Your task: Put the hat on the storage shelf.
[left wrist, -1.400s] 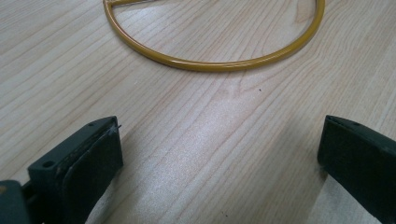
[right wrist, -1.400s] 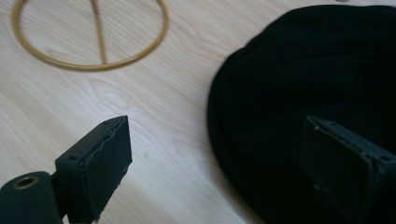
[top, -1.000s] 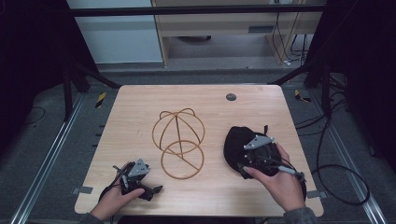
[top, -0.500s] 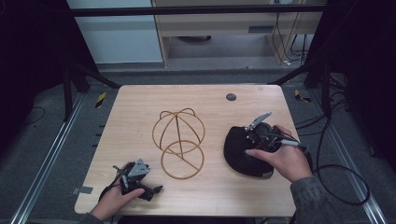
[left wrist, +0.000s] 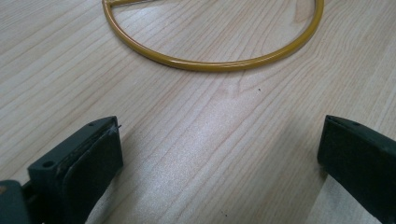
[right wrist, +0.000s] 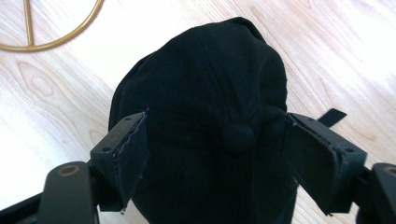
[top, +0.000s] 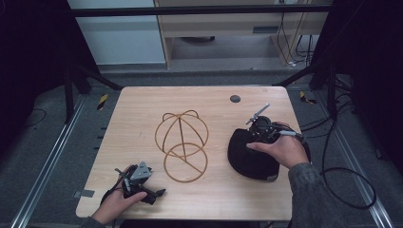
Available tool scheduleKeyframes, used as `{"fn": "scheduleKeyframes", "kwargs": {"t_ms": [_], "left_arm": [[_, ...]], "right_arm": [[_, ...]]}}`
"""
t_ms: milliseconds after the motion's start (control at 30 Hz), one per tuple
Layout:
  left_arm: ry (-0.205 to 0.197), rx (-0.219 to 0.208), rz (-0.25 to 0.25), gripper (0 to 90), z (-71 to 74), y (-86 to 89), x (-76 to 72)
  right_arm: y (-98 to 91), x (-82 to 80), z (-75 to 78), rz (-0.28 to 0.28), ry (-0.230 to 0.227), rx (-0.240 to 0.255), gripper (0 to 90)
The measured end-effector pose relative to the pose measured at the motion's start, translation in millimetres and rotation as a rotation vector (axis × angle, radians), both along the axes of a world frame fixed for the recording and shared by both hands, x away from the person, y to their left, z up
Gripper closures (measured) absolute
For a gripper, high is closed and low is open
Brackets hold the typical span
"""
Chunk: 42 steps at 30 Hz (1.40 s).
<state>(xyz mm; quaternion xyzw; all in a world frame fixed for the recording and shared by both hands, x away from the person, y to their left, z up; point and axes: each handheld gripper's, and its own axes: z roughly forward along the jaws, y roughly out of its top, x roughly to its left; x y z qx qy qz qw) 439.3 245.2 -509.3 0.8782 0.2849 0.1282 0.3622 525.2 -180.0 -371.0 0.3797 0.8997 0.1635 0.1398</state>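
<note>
A black cap lies on the right side of the wooden table. My right gripper hovers over its far part. In the right gripper view the jaws straddle the crown of the cap, one on each side of the top button. These jaws have just been closing with the cap between them, and I see no firm pinch, so the right gripper counts as open. A gold wire hat stand stands mid-table. My left gripper rests near the front left edge, open and empty, facing the stand's base ring.
A small dark round cap sits in the tabletop near the back edge. A cable trails off the table's right side from the right gripper. The stand's ring lies close to the left of the black cap.
My right hand has moved away from the person, from the cap's near part to its far part, turning, and its jaws stand narrower. The left hand has stayed put.
</note>
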Motion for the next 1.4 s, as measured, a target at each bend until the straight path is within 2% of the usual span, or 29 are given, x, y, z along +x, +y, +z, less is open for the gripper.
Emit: {"fn": "scheduleKeyframes", "kwargs": {"t_ms": [133,333,433,533,567,700,800,1000,1233,1400], "left_arm": [[0.001,-0.001,0.000,0.0,0.0,-0.1,-0.1],[0.001,-0.001,0.000,0.0,0.0,0.0,-0.1],[0.000,0.000,-0.002,0.0,0.0,0.1,0.0],[0.001,-0.001,-0.002,0.0,0.0,0.1,0.0],[0.001,-0.001,-0.002,0.0,0.0,0.1,0.0],[0.000,0.000,-0.002,0.0,0.0,0.1,0.1],[0.001,-0.001,-0.002,0.0,0.0,0.1,0.0],[0.002,-0.002,0.000,0.0,-0.1,0.0,-0.1],[0.002,-0.002,-0.001,0.0,0.0,0.0,-0.1],[0.002,-0.002,0.000,0.0,-0.1,0.0,-0.3]], "right_arm": [[0.8,8.2,-6.1,-0.010,0.027,0.004,23.3],[-4.0,18.7,-14.9,-0.021,0.061,-0.004,33.6],[-5.7,21.0,-18.9,-0.028,0.081,-0.001,41.4],[-6.0,23.3,-21.7,-0.018,0.095,-0.007,54.5],[-7.0,24.9,-22.1,-0.003,0.085,-0.005,60.0],[-7.7,24.8,-22.6,-0.006,0.095,0.005,74.8],[-8.9,24.2,-21.2,0.013,0.085,0.009,76.2],[-11.4,16.4,-11.3,0.005,0.056,0.036,76.7],[-17.8,0.6,14.0,0.006,-0.009,0.104,76.8],[-23.3,-13.1,33.8,0.001,-0.072,0.141,76.8]]}}
